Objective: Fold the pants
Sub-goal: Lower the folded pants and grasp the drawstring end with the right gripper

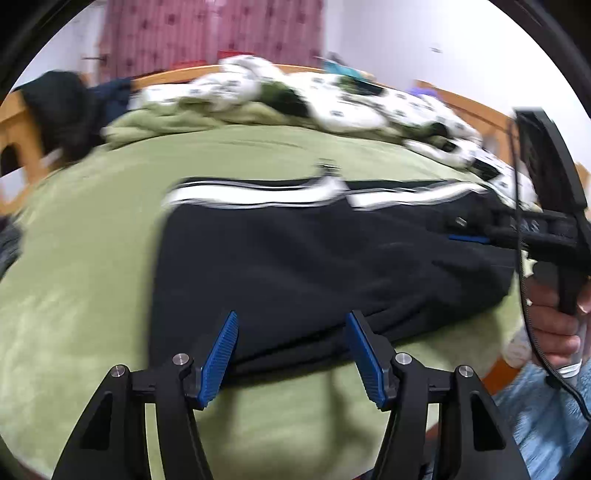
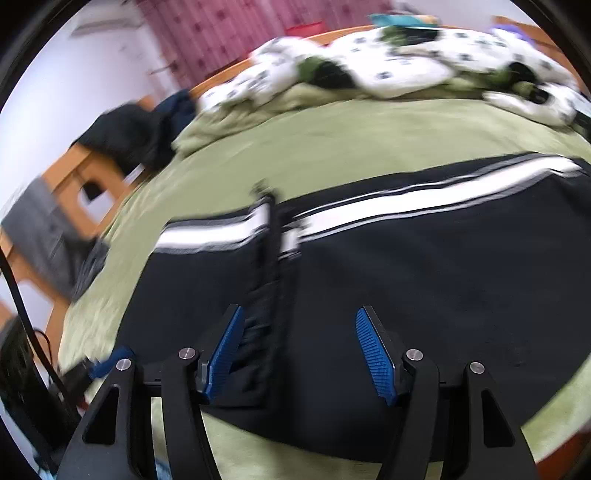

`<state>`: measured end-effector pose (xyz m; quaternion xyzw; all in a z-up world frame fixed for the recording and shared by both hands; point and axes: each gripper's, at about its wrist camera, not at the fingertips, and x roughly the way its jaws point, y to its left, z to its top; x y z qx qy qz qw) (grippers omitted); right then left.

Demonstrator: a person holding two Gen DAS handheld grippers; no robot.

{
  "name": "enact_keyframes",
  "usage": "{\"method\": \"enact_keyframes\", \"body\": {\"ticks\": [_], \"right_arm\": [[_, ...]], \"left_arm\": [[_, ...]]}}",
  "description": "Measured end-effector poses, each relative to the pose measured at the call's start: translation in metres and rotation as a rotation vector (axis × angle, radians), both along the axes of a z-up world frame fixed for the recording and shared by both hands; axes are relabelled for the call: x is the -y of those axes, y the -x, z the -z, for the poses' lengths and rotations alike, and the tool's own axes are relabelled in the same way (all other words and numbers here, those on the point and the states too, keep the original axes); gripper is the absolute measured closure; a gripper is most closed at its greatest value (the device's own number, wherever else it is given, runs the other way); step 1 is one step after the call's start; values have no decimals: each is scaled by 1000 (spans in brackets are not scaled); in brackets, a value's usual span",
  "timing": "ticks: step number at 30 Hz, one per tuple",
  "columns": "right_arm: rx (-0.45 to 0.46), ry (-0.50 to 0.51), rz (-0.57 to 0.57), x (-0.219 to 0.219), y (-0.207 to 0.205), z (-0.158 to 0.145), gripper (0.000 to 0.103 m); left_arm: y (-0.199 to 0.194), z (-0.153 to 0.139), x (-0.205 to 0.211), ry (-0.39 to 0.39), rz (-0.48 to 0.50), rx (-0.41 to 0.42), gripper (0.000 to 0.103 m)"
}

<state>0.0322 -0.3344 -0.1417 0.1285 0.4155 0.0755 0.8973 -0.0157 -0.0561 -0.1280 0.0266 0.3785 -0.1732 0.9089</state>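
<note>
Black pants (image 1: pixel 314 266) with white side stripes lie folded lengthwise on a green blanket (image 1: pixel 74 295). My left gripper (image 1: pixel 291 332) is open and empty, its blue pads just over the near edge of the pants. My right gripper (image 2: pixel 299 332) is open and empty above the pants (image 2: pixel 424 280), near a cuff edge. The right gripper also shows in the left wrist view (image 1: pixel 469 239) at the right end of the pants, held by a hand (image 1: pixel 554 325). Both views are blurred by motion.
A white patterned duvet (image 1: pixel 332 99) is bunched along the far side of the bed. Dark clothes (image 1: pixel 70 110) hang over the wooden bed frame (image 1: pixel 14 133) at the left. A pink curtain (image 1: pixel 207 33) hangs behind.
</note>
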Motion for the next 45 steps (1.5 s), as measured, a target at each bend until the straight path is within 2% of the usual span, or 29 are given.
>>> {"method": "enact_keyframes", "body": {"ticks": [4,6,7,9,10,13,15,18,21,23,24,27,30,33,34,35,36,38,41,43,45], "right_arm": [[-26,79,-59,-30,-7,11,51],[-55,106,-87,-43,-11,22,60],[-63,106,-98,-44,-12,25,77],[-43,170,-116,-51,-10,25,84],[-19,156,-117,-49,-6,20,85],[23,10,-97,-28,8,8,87],[-16,-55,-63,-16,11,15,87],[-100,-42,-53,-20,6,35,86],[-82,-13,-64,-26,5,30,78],[-57,-15,-33,-25,5,27,57],[-55,-23,-21,-25,3,26,52],[-110,-41,-4,-26,-16,37,50],[-156,-24,33,-33,-37,50,50],[-140,17,42,-41,-48,54,50],[-136,24,38,-42,-48,55,54],[-127,23,30,-43,-48,54,67],[-120,19,38,-41,-48,53,73],[-96,-46,42,-31,-43,48,86],[-40,-142,47,-12,-30,34,90],[-6,-122,62,-7,-23,24,91],[13,-105,85,2,-18,19,91]], "left_arm": [[-5,10,-54,6,-128,-54,44],[-7,22,-76,55,-164,-105,44],[-9,26,-84,77,-177,-120,44],[-12,35,-97,132,-201,-145,44],[-14,37,-100,149,-204,-153,44],[-17,41,-100,174,-154,-165,44],[-16,44,-94,152,-129,-157,44],[-15,47,-91,133,-118,-149,44],[-17,47,-91,141,-137,-137,44],[-18,47,-90,140,-152,-120,44],[-18,48,-90,130,-155,-112,44],[-17,50,-79,23,-151,-67,41],[-13,46,-74,-16,-144,-30,41],[-11,47,-75,-33,-141,-14,41],[-12,47,-77,-18,-144,-15,41],[-12,48,-81,10,-152,-17,41],[-13,49,-84,31,-159,-17,41],[-15,51,-92,81,-173,-8,41],[-17,52,-97,137,-174,-16,41],[-15,46,-96,179,-150,-17,41],[-12,41,-90,187,-129,-10,41]]}}
